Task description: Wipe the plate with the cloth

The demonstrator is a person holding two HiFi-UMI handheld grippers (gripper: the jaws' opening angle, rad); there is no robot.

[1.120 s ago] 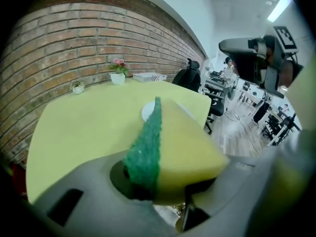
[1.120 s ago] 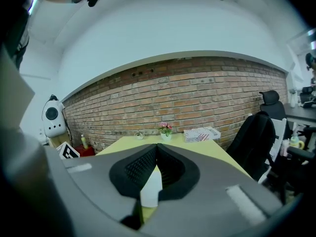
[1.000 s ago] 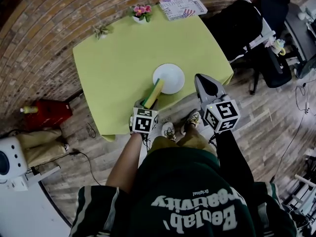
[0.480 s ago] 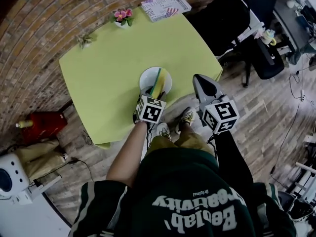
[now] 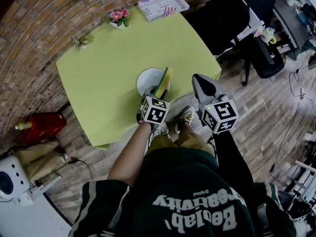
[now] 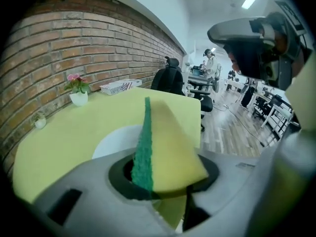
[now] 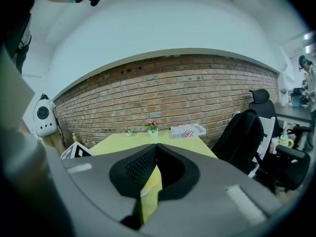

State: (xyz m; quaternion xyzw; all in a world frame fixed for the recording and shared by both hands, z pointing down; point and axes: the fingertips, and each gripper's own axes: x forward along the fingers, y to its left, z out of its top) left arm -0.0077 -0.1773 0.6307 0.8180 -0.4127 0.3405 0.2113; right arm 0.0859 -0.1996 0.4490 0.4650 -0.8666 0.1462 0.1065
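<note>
**Left gripper** (image 5: 159, 94): fingers clamped on a sponge (image 5: 165, 79), yellow w/ a green scouring face.
- Head view: the sponge sticks out past the fingertips and lies over the right part of the white plate (image 5: 147, 79). Contact w/ the plate cannot be told from there.
- Left gripper view adds detail. The sponge (image 6: 170, 152) stands on edge btwn the fingers, green face to their left. The plate (image 6: 114, 139) sits just ahead and left of the fingers on the green tabletop (image 6: 69, 127).
- Well ahead, at the far edge: flower pot (image 6: 78, 97) and magazine (image 6: 118, 86).

**Right gripper** (image 5: 199, 80):
- Head view puts it right of the left fingers, at the tabletop's near edge. Finger state is not readable there.
- Right gripper view settles it: fingers (image 7: 140, 168) together at the tips, nothing btwn them. Pot (image 7: 152, 126) and magazine (image 7: 187, 130) lie well ahead.
</note>
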